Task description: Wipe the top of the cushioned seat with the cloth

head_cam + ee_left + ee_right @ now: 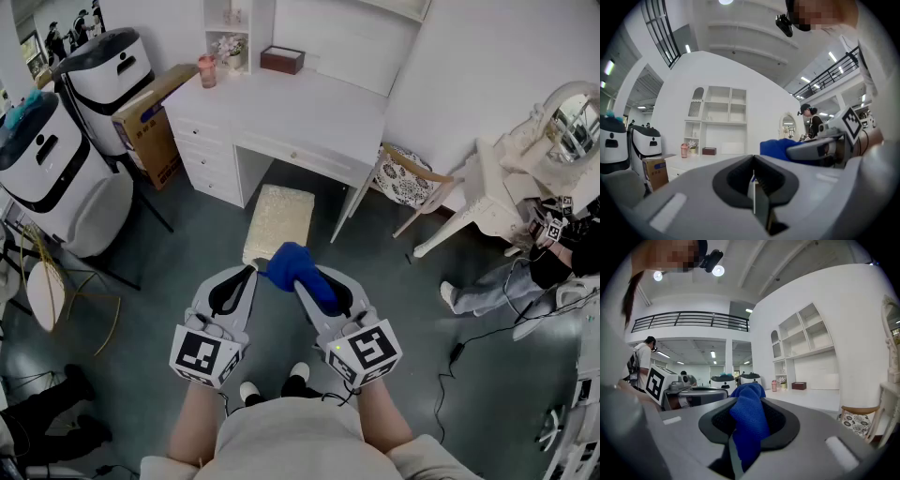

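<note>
A cream cushioned seat stands on the floor in front of the white desk, partly under it. The blue cloth bunches at the near end of the seat, held up above the floor. My right gripper is shut on this cloth, which fills the gap between its jaws. Just left of it, my left gripper is shut with nothing in it, jaws pressed together. Both grippers point level toward the desk, side by side.
Two white machines and a cardboard box stand at the left. A patterned chair sits right of the desk. A white vanity and a seated person are at the right. Cables lie on the floor.
</note>
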